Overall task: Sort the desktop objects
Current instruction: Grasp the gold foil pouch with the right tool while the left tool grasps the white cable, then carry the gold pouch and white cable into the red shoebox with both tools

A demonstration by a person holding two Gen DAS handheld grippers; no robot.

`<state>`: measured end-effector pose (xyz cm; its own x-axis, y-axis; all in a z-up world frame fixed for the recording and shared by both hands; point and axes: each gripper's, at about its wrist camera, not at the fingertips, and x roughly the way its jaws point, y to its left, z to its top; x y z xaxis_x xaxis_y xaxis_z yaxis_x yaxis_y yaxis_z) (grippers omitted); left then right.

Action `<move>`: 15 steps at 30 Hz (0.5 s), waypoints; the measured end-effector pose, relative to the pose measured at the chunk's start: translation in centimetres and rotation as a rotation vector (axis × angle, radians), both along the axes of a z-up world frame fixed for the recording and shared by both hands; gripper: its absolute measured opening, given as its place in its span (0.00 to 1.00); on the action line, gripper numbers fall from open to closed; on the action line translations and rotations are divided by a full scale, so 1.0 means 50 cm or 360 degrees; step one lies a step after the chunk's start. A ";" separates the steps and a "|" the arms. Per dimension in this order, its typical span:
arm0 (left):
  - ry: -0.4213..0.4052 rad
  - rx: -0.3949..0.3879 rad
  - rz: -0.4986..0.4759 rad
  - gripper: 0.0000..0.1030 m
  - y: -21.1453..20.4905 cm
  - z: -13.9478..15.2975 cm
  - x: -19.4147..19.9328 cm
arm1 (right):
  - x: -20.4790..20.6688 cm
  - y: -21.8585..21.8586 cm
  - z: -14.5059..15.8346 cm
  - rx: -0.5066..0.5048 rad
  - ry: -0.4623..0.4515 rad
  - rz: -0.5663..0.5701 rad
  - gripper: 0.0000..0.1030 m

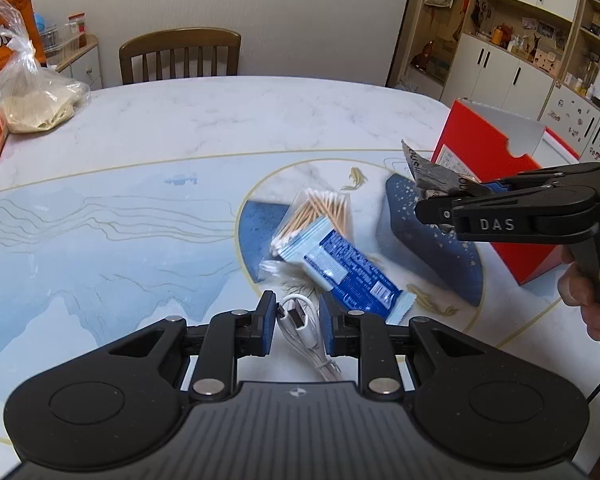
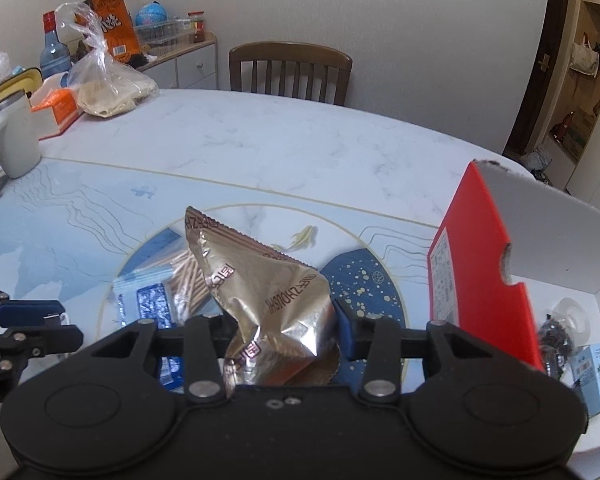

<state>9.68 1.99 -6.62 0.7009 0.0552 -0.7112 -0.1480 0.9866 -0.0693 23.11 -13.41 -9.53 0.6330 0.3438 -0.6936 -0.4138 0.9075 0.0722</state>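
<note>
1. Right gripper (image 2: 284, 324): jaws clenched on a gold foil packet (image 2: 260, 280), held clear above the bench (image 2: 260, 140), just left of the red box (image 2: 480, 272).
2. Left gripper (image 1: 296, 320): jaws released, set either side of a white USB cable (image 1: 304, 332) lying on the bench, well to the left of the red box.
3. Blue-and-white packet (image 1: 348, 268): lay on the bench just beyond the cable, overlapping a clear bag of cotton swabs (image 1: 320, 212), both left of the red box.
4. Red box: open, white inside, holding a tape roll (image 2: 572, 314), a small pale-blue carton (image 2: 592, 376) and a dark item, not identifiable.
5. Wooden chair (image 2: 290, 70): behind the bench, far from the red box.
</note>
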 end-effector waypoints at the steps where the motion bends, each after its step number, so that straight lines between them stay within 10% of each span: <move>1: -0.0006 0.0002 -0.0004 0.21 -0.002 0.004 -0.001 | -0.003 -0.004 0.006 0.0010 0.0001 -0.0002 0.40; 15: -0.0119 0.0019 -0.0098 0.21 -0.050 0.085 0.009 | -0.057 -0.083 0.099 0.0105 -0.0064 -0.0062 0.40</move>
